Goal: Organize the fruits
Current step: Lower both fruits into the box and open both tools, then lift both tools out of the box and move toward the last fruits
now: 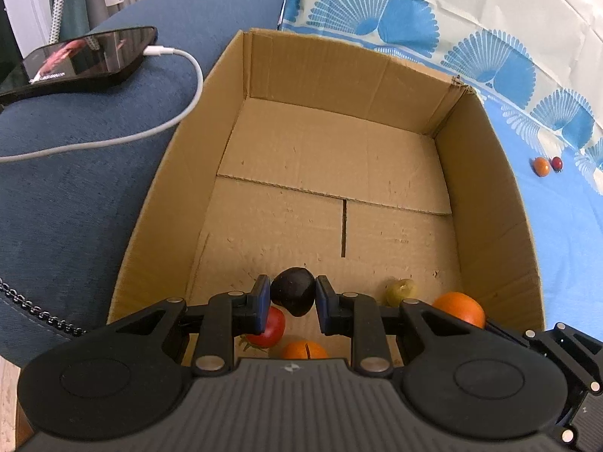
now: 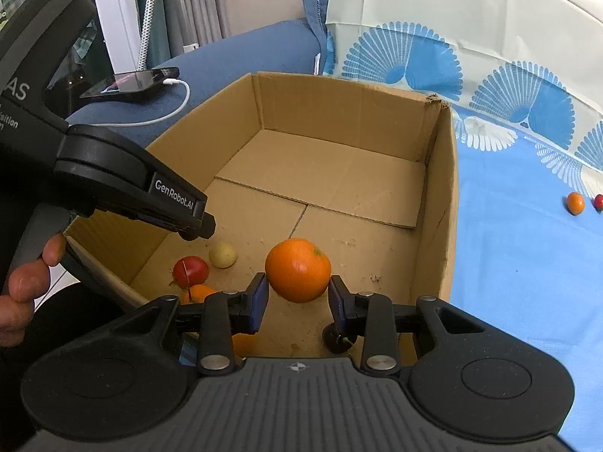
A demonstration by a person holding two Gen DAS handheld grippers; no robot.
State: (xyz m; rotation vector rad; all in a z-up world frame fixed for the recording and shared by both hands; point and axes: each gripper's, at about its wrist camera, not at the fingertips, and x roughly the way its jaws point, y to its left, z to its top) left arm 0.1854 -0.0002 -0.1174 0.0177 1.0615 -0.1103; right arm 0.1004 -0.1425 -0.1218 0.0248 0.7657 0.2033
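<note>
An open cardboard box (image 1: 339, 75) (image 2: 437, 196) stands on a blue cloth. My left gripper (image 1: 293, 293) is shut on a dark fruit (image 1: 293, 290) just above the box's near floor. My right gripper (image 2: 297, 290) is shut on a large orange (image 2: 297, 269) inside the box; that orange also shows in the left wrist view (image 1: 459, 307). On the box floor lie a red tomato (image 1: 273, 326) (image 2: 191, 270), a small orange (image 1: 303, 350) (image 2: 199, 292) and a yellowish fruit (image 1: 400, 289) (image 2: 223, 254). The left gripper body (image 2: 150, 188) shows at the left in the right wrist view.
A small orange fruit (image 1: 541, 166) (image 2: 575, 202) and a small red one (image 1: 557, 163) (image 2: 598, 202) lie on the blue patterned cloth (image 1: 565, 245) right of the box. A phone (image 1: 83, 58) with a white cable (image 1: 188, 86) rests on the blue sofa arm at left.
</note>
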